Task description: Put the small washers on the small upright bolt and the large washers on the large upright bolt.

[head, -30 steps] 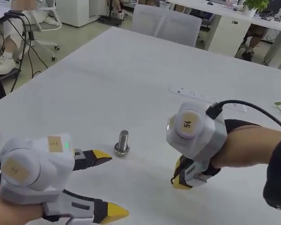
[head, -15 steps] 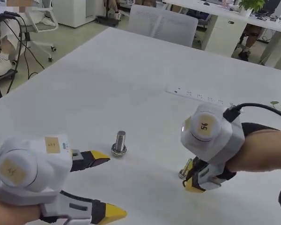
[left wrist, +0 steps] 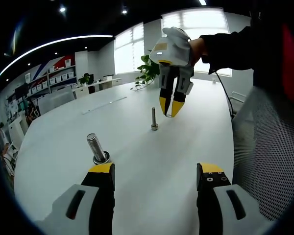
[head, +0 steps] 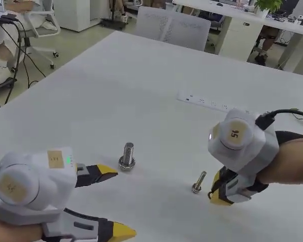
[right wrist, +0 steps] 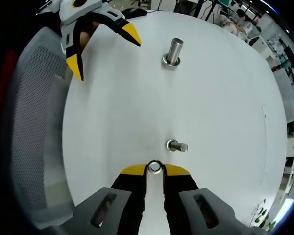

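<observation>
The large upright bolt [head: 127, 156] stands on the white table [head: 141, 91], and it rises just past my left jaw in the left gripper view [left wrist: 96, 149]. To its right the small upright bolt [head: 198, 182] stands thin and silvery. My right gripper [head: 218, 197] hovers just right of the small bolt, shut on a small washer [right wrist: 155, 167] pinched between its yellow tips. The small bolt [right wrist: 176, 145] lies a short way ahead of that washer. My left gripper [head: 117, 202] is open at the near left with nothing between its jaws.
A white power strip [head: 207, 102] lies on the table beyond the bolts. An office chair [head: 174, 25] stands at the far table edge, with desks behind it. A mesh chair back [left wrist: 264, 147] is close on the near side.
My right gripper has shifted to the right, uncovering the small bolt that it hid before. The left gripper and the large bolt stay put.
</observation>
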`<state>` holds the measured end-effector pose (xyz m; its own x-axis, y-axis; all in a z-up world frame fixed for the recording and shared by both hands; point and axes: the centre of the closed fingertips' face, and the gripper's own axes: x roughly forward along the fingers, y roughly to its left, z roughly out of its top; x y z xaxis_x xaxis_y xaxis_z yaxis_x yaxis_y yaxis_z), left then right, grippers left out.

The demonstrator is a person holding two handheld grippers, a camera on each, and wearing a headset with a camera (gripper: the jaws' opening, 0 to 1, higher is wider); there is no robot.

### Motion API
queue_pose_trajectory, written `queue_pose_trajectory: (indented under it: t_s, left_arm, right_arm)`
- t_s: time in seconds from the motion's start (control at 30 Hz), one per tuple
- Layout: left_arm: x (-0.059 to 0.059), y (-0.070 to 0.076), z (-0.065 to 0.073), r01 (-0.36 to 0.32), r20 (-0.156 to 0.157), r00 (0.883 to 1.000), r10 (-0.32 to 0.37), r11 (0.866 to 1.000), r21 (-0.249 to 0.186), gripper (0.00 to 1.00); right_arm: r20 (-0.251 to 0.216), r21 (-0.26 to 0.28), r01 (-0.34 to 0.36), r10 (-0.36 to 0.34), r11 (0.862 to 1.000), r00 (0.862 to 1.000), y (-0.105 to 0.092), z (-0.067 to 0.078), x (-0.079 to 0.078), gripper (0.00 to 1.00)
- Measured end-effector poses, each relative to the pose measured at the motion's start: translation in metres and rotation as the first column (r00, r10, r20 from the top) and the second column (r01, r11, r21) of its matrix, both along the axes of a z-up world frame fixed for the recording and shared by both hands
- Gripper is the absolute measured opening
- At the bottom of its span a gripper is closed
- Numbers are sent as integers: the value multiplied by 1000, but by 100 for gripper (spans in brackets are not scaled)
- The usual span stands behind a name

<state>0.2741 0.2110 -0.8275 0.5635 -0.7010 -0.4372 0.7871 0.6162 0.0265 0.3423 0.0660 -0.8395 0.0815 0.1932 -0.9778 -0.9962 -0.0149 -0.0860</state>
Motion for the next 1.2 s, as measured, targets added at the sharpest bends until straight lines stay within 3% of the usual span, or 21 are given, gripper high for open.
queue_pose_trajectory:
  t_s: [0.57,0.87,1.2]
  left_arm:
    - [0,2,2,-3,3,1000,3,1000,0,67]
    - [1,3,1,-8,1,1000,8,1000,-1,67]
    - [0,4,0,-14,-1,1000,14,1000,-2,67]
  right_arm:
    - [60,41,-9,6,999,998,11,31,15,14]
    - [74,47,-32,29,998,997,22,34,21,14]
    - [65,38,-44,41,998,997,27,28,21,14]
